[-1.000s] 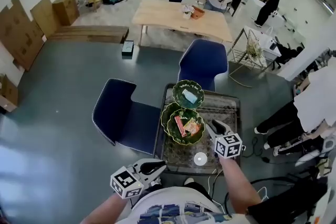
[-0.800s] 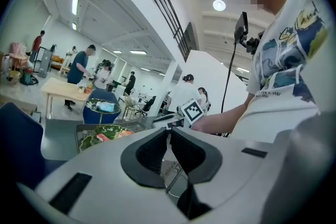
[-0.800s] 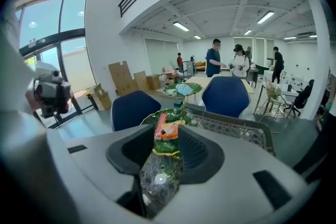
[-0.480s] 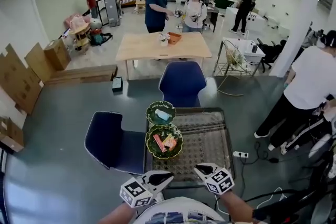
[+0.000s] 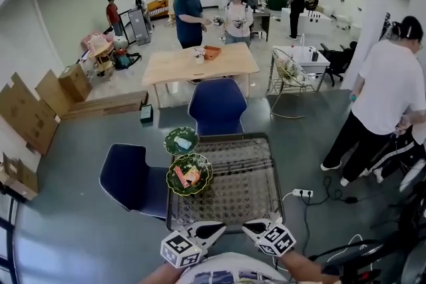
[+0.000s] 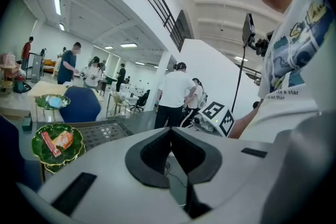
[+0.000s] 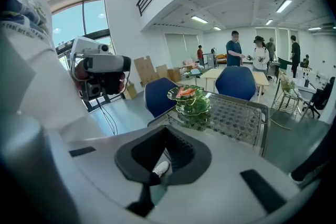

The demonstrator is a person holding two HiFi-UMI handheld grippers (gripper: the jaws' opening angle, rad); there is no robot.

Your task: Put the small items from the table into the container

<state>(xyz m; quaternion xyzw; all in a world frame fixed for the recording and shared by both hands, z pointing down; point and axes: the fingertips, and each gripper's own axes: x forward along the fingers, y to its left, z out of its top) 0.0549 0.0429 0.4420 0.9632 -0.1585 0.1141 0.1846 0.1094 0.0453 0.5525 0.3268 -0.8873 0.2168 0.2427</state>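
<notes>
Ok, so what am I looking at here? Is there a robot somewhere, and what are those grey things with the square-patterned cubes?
There is no robot arm. A person holds a tool in each hand: the left gripper and the right gripper. Each has two jaws and a marker cube. The wide picture comes from a camera on the person's head, looking down. The other two come from cameras riding on the grippers, each looking along its own jaws. Both pairs of jaws are shut, with nothing gripped. In front stands a patterned table bearing two green leaf-shaped dishes. The nearer dish holds red and orange packets, and the farther dish holds a pale blue item.
</notes>
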